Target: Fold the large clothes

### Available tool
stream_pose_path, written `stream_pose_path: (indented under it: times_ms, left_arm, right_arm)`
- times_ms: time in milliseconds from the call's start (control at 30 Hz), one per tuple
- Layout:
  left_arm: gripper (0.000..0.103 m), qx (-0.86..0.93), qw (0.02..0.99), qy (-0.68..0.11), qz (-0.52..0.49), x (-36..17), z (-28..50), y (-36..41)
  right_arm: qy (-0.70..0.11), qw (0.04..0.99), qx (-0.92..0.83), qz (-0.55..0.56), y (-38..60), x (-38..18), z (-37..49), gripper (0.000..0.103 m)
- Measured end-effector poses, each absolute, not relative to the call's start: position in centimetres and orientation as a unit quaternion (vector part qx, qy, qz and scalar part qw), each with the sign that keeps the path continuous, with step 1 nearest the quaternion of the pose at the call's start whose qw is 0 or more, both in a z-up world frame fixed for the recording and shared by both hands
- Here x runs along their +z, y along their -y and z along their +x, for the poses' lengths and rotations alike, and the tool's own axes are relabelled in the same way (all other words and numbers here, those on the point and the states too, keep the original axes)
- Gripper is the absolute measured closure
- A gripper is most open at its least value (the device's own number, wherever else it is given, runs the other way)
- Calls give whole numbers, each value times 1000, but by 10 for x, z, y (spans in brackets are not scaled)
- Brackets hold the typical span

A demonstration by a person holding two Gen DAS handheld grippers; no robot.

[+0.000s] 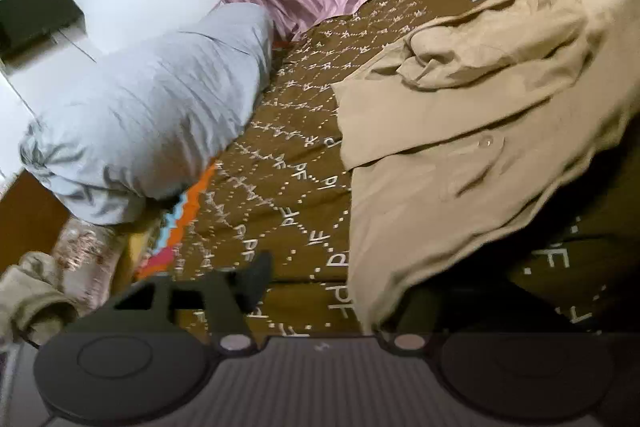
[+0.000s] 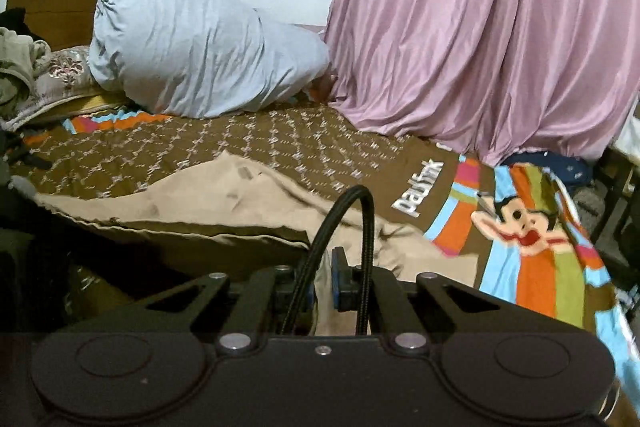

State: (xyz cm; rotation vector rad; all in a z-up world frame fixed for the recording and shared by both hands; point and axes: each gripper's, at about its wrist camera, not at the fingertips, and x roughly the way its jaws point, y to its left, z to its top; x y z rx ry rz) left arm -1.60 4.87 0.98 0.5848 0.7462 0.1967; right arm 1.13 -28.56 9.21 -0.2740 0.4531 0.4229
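Note:
A large tan buttoned garment [image 1: 472,131] lies rumpled on the brown patterned bedspread [image 1: 288,163]. In the left wrist view its near edge drapes over the right side of my left gripper [image 1: 320,291]; only the left finger [image 1: 256,279] shows, the other is hidden under cloth, so the grip is unclear. In the right wrist view the garment [image 2: 208,203] stretches from left to centre, lifted along its near edge. My right gripper [image 2: 322,285] is shut, with a fold of the tan cloth pinched between its blue pads.
A big grey stuffed pillow [image 1: 152,107] [image 2: 200,47] lies at the head of the bed. A pink curtain [image 2: 480,27] hangs behind the bed. A cartoon-monkey blanket panel [image 2: 528,235] covers the right end. An embroidered cushion [image 2: 60,75] and other clothes sit at far left.

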Motion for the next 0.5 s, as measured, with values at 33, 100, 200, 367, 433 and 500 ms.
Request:
stream_pose_path:
  times_ms: [33, 100, 200, 367, 433, 500]
  left_arm:
    - [77, 84, 888, -359, 274, 11, -17, -49]
    - [92, 65, 896, -346, 270, 15, -21, -45]
    - [95, 66, 902, -304, 301, 25, -27, -34]
    - [95, 58, 913, -270, 301, 58, 9, -30]
    - [95, 56, 915, -264, 301, 69, 37, -32]
    - [95, 52, 914, -256, 310, 76, 72, -32]
  right_arm:
    - [-224, 941, 209, -144, 284, 85, 3, 96]
    - [-225, 937, 207, -170, 278, 74, -12, 96]
    - [-227, 936, 199, -180, 276, 67, -28, 96]
    - [-203, 941, 181, -199, 277, 78, -10, 97]
    - [-190, 942, 174, -215, 276, 84, 14, 97]
    - [-179, 943, 162, -228, 274, 90, 48, 97]
